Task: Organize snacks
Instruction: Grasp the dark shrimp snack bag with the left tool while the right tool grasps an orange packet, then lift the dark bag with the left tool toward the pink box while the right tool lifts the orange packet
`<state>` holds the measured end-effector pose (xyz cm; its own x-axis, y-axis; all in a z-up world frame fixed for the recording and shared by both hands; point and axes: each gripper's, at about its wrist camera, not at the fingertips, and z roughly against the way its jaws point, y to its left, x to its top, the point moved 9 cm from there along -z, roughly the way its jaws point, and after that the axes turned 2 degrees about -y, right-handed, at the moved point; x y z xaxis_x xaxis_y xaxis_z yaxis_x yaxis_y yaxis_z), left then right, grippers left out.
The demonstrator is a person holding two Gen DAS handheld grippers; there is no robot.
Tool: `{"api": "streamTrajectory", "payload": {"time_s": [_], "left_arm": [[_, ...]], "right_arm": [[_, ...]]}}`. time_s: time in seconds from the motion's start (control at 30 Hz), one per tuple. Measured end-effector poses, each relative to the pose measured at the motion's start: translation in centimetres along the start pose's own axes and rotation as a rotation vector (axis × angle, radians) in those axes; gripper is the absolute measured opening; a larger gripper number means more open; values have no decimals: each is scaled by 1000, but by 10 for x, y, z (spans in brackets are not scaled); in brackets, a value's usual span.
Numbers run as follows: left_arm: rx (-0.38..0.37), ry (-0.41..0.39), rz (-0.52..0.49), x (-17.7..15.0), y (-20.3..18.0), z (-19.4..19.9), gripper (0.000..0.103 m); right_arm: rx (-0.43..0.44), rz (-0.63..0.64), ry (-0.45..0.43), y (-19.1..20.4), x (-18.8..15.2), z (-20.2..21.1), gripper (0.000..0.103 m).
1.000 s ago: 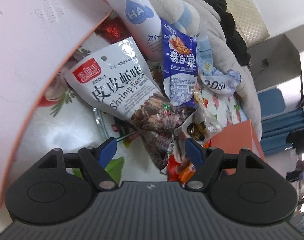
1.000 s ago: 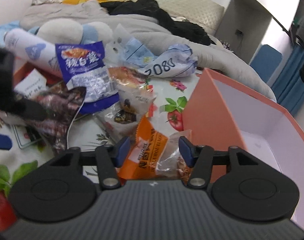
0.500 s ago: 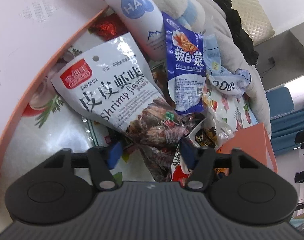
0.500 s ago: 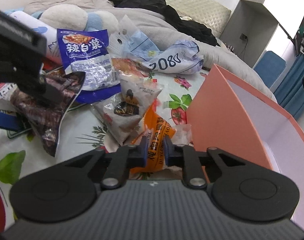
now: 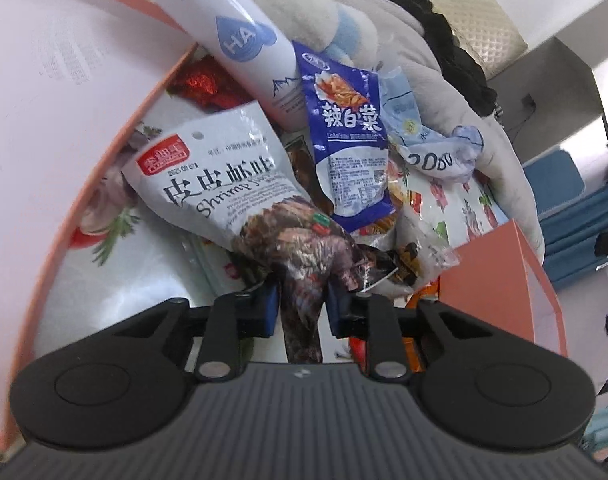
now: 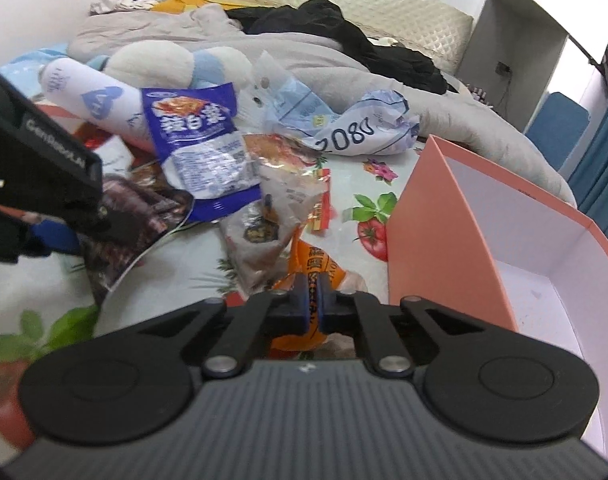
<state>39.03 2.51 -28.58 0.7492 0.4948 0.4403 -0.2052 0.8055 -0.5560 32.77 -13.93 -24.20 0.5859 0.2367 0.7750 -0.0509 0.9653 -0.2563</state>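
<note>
Left wrist view: the left gripper (image 5: 300,308) is closing on one "Shrimp flavor" bag (image 5: 240,196). The right gripper (image 6: 312,304) pinches one orange bag (image 6: 316,272). Ahead, one blue bag (image 5: 350,148), one "HA" tube (image 5: 232,28).

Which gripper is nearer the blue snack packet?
Left. The left gripper is closing on the shrimp bag lying right beside the blue packet; the right gripper, clamped on the orange packet, sits farther off.
</note>
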Motion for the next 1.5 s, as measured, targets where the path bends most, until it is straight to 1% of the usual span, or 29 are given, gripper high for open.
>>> {"api": "streamTrajectory", "payload": {"time_s": [0.1,0.23,0.3,0.37,0.43,0.57,0.67,0.73,0.77,0.8,0.83,0.87,0.93,1.0,1.03,1.1,1.2,1.27,1.3,1.33,1.37,1.47,1.5], "left_arm": [[21,3,-34,-7,3,17,25],[50,6,-108,-23,8,43,24],[60,11,-138,-35,12,55,23],[61,16,-158,-47,15,67,23],[70,18,-186,-59,19,77,23],[76,33,-190,-81,31,87,21],[87,27,-219,-93,35,94,21],[89,21,-221,-98,38,97,21],[84,20,-214,-100,39,97,20],[82,18,-213,-101,39,99,20],[83,14,-216,-102,39,99,20],[84,11,-218,-102,39,100,20],[84,6,-219,-104,41,103,19],[78,-2,-218,-104,41,106,19],[79,-6,-222,-104,41,108,19],[86,-6,-230,-105,43,109,18],[87,-5,-227,-106,45,110,18],[90,-8,-228,-105,44,110,18],[90,-9,-227,-105,43,111,18],[88,-7,-229,-105,42,111,18],[82,-7,-232,-105,40,111,18],[70,-13,-251,-101,32,114,16],[65,-14,-250,-99,29,114,16]], "right_arm": [[30,-7,-4,4,-3,14,5],[84,-36,1,9,-9,36,5],[126,-48,3,13,-14,51,5],[191,-66,22,19,-21,65,5],[232,-70,24,25,-27,79,5],[310,-68,25,35,-40,100,9],[328,-44,49,38,-47,106,9],[330,-22,44,36,-48,109,9],[334,-20,41,35,-48,109,17],[339,-23,44,33,-48,108,29],[343,-33,47,31,-48,107,53],[353,-47,46,29,-47,105,65],[367,-60,52,26,-47,101,66],[371,-76,86,24,-50,91,74],[377,-86,107,23,-52,86,80],[404,-94,136,24,-55,78,80],[437,-69,187,30,-62,65,80],[454,-87,194,31,-62,62,78],[466,-90,199,31,-63,61,76],[482,-87,211,33,-64,60,66],[489,-88,215,34,-64,60,61],[476,-73,217,33,-60,67,53],[473,-63,208,32,-58,70,52]]}}
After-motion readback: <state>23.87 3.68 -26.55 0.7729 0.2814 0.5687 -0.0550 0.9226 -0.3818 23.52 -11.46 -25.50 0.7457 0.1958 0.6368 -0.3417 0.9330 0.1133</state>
